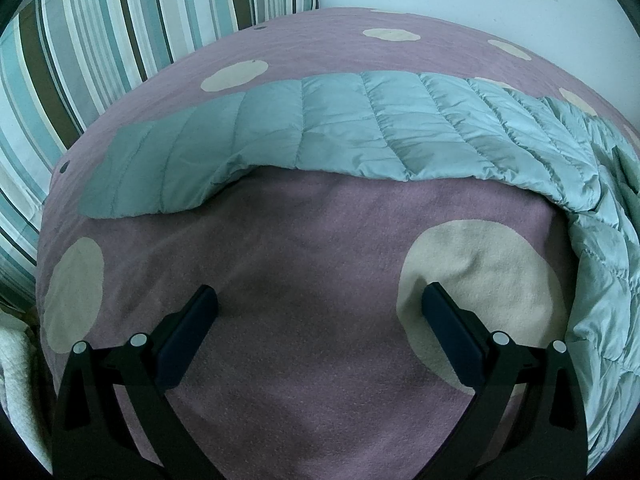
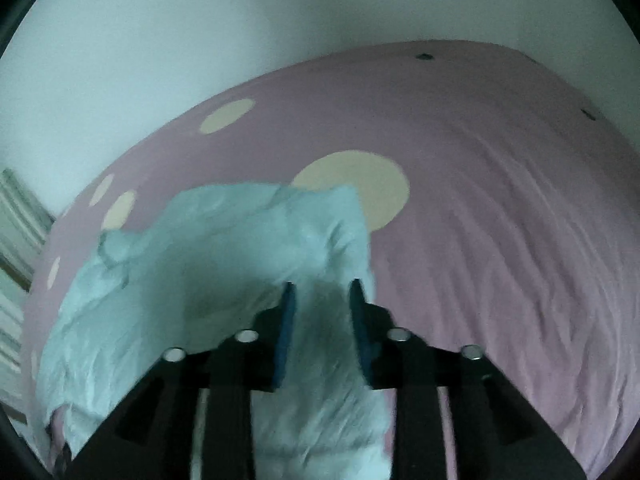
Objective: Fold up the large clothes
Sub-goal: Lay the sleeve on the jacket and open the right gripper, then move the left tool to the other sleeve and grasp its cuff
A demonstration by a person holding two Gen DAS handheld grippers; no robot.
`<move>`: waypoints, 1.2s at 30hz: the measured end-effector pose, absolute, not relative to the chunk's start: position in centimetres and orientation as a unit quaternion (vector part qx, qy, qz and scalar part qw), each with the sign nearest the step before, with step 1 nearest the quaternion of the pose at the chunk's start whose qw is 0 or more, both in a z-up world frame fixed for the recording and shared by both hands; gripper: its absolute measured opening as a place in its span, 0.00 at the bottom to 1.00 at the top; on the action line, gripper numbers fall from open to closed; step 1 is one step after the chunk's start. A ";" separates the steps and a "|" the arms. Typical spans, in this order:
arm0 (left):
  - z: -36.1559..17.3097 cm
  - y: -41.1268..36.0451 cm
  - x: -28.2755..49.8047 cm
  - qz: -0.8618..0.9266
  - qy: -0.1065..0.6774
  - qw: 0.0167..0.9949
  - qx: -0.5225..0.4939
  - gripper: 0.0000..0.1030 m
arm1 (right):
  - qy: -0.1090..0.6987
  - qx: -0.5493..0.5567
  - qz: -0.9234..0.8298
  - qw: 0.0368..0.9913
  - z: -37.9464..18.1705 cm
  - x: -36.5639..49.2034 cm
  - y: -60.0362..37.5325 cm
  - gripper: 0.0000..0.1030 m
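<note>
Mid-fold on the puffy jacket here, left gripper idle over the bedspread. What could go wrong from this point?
1. The right gripper has jacket fabric between its parted pads; whether they still press on it is unclear, so the slick fabric may slide out.
2. The left gripper is open over the bare bedspread, so nothing pins the sleeve; a pull could drag it askew.
3. Puffy quilting may spring back open.
</note>
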State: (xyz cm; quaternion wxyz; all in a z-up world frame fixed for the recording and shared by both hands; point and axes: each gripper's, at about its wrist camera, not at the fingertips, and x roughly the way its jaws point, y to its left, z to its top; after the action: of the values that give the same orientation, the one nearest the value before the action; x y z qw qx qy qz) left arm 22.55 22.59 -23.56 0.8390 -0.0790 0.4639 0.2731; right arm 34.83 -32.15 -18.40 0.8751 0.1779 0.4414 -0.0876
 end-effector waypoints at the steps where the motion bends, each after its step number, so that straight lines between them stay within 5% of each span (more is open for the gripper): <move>1: -23.5 22.6 22.5 0.273 0.464 0.839 -0.080 0.98 | 0.438 0.175 -0.087 0.878 -18.4 33.8 -31.5 0.36; 25: -23.5 22.6 22.5 0.273 0.463 0.839 -0.079 0.98 | 0.443 0.174 -0.135 0.869 -20.6 28.6 -32.7 0.41; 27: -23.5 22.6 22.5 0.273 0.463 0.839 -0.079 0.98 | 0.456 0.162 -0.137 0.864 -21.7 29.0 -32.5 0.52; 36: -23.6 22.9 22.5 0.268 0.463 0.840 -0.089 0.98 | 0.464 0.119 -0.144 0.866 -23.3 30.0 -31.7 0.70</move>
State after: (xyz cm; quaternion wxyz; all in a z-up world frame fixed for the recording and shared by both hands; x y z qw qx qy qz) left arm 22.46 22.87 -23.58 0.8402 -0.0893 0.4629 0.2682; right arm 29.97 -31.71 -23.34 0.8658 0.1195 0.4640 -0.1444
